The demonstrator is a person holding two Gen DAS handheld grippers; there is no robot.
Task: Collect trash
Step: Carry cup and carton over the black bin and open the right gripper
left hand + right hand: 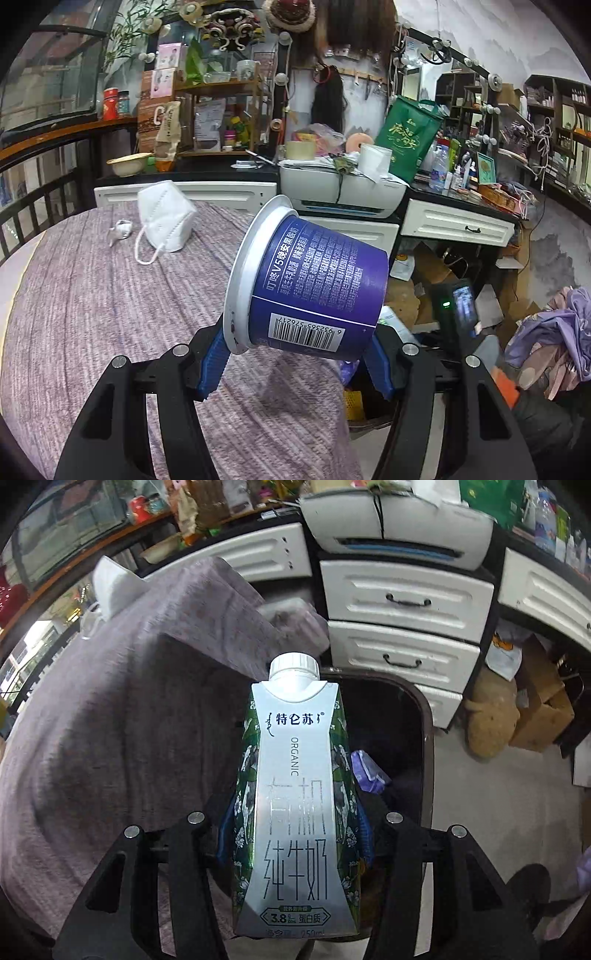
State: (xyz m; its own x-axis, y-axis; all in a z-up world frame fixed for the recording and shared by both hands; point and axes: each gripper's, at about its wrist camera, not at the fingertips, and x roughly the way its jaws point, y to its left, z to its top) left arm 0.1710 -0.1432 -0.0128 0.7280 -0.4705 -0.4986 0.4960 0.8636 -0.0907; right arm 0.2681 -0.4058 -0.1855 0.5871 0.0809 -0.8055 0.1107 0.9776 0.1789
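Observation:
My left gripper (295, 349) is shut on a purple yogurt cup (314, 280), tilted with its white rim to the left, held above the right edge of the table. A white face mask (166, 221) and a small crumpled white scrap (121, 229) lie on the purple-grey tablecloth (92, 314). My right gripper (295, 834) is shut on a silver and green milk carton (295, 797) with a white cap, held upright over a dark trash bin (399, 734) beside the table. A purple wrapper (365, 768) lies inside the bin.
White drawers (402, 627) and a white printer (343, 192) stand behind the table. A green bag (406, 140) and clutter fill the black counter. Cardboard boxes (543, 709) and clothes (554, 328) sit on the floor at right. A phone (463, 306) stands nearby.

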